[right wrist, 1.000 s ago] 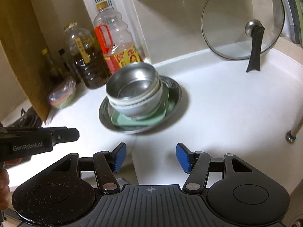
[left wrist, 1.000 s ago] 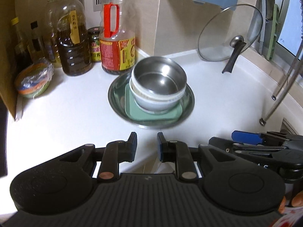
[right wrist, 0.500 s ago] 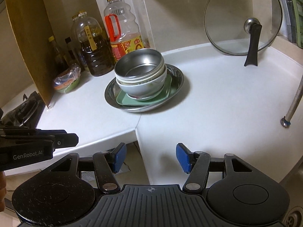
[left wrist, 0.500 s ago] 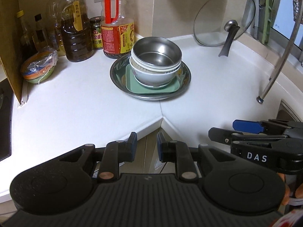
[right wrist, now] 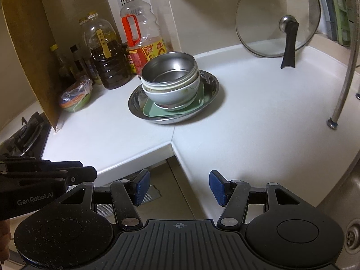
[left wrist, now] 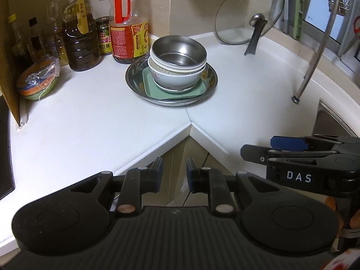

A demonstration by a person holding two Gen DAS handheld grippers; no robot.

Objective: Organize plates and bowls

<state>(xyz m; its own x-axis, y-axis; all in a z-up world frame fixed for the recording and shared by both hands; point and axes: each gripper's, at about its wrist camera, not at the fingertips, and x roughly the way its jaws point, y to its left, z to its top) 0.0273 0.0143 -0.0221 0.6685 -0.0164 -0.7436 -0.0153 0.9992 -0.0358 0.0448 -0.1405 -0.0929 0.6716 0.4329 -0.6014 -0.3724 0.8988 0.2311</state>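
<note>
Occupying the inner corner of a white countertop (left wrist: pixel 94 121): one stack of tableware. Bottom, a round stainless steel tray (left wrist: pixel 135 83); on it a square green plate (left wrist: pixel 195 91); on that a small white saucer, only its edge visible; then a white ceramic bowl (left wrist: pixel 177 78); a second white bowl nested inside, only its rim visible; a stainless steel bowl (left wrist: pixel 178 52) uppermost.

Behind the stack, against the wall: a red-handled bottle (left wrist: pixel 128 22), a dark oil bottle (left wrist: pixel 78 36), a small jar (left wrist: pixel 104 34), further bottles to the left. A plastic-wrapped stack of coloured bowls (left wrist: pixel 37 79) stands at far left beside a cardboard panel. A glass lid (right wrist: pixel 277 15) leans on the wall to the right, well apart from the stack. A metal faucet pipe (right wrist: pixel 344 83) and sink edge lie at far right.

Left gripper (left wrist: pixel 172 175): jaws nearly together, a narrow gap, nothing between them; positioned off the counter edge, well short of the stack.

Right gripper (right wrist: pixel 177 186): blue pads spread wide, empty, likewise off the counter edge.
</note>
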